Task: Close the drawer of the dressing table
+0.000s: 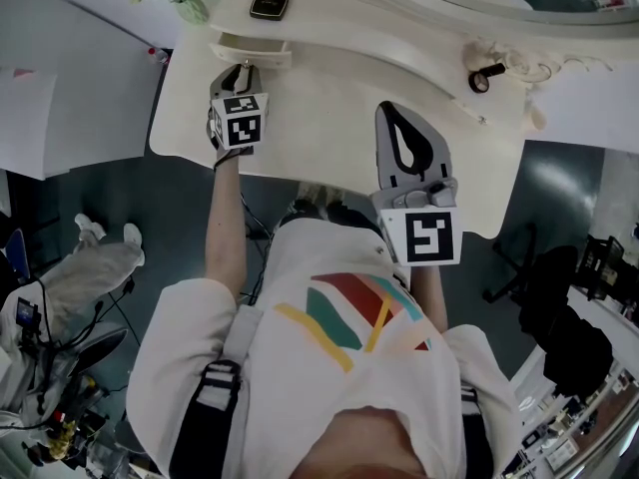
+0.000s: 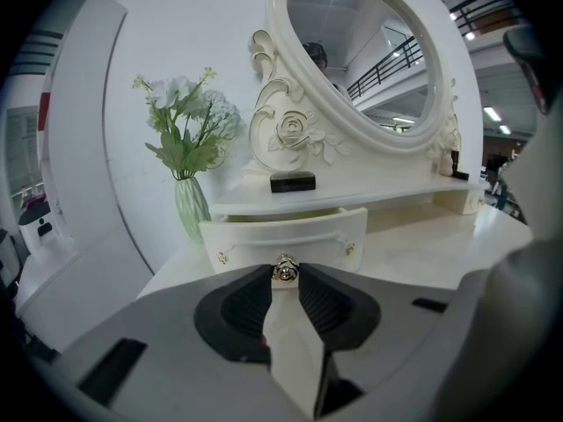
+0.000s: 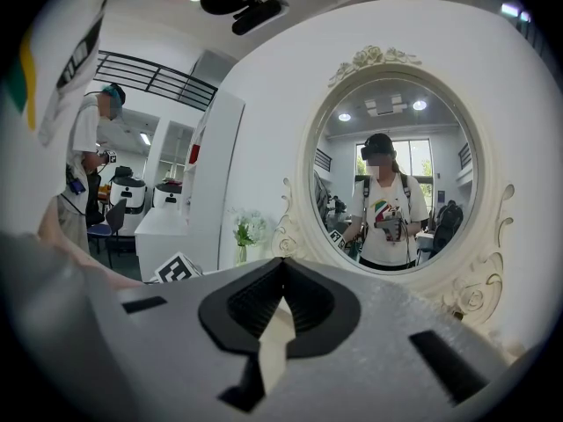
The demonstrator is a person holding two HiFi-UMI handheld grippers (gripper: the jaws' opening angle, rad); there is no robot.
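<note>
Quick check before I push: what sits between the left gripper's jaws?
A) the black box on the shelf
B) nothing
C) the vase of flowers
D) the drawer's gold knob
D: in the left gripper view, the left gripper has its jaw tips closed on either side of the gold knob of the drawer, which stands slightly pulled out.

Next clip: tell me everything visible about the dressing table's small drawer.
The drawer is small and cream-white, painted wood by its look, with a gently curved front edged by a raised moulding. A brass-coloured knob sits low at the centre of the front, and a small metal stud sits near each lower corner. The drawer stands partly pulled out from under the mirror shelf, level, above the tabletop. The left tongs are closed on the knob.
</note>
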